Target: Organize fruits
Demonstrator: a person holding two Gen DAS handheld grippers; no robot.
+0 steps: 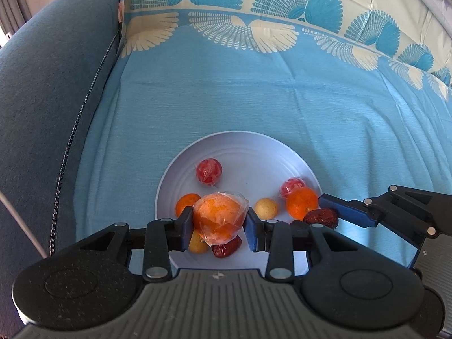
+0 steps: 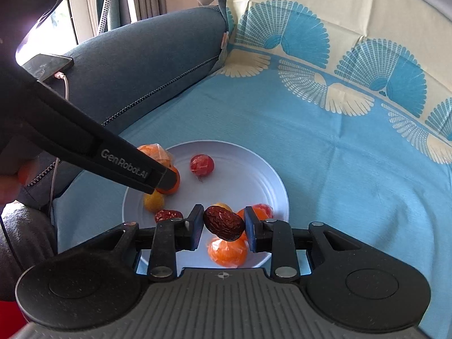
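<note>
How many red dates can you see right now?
2. One date is gripped by the right gripper above the plate. The other date lies on the plate near its front-left edge. More may be hidden under the grippers.

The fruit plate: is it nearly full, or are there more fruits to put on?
Done: the plate already holds wrapped red fruits, oranges, small yellow fruits and a red date. In hand: the left gripper carries a wrapped orange; the right gripper carries a date, both above the plate. Left: setting those down. No loose fruit shows on the cloth.
</note>
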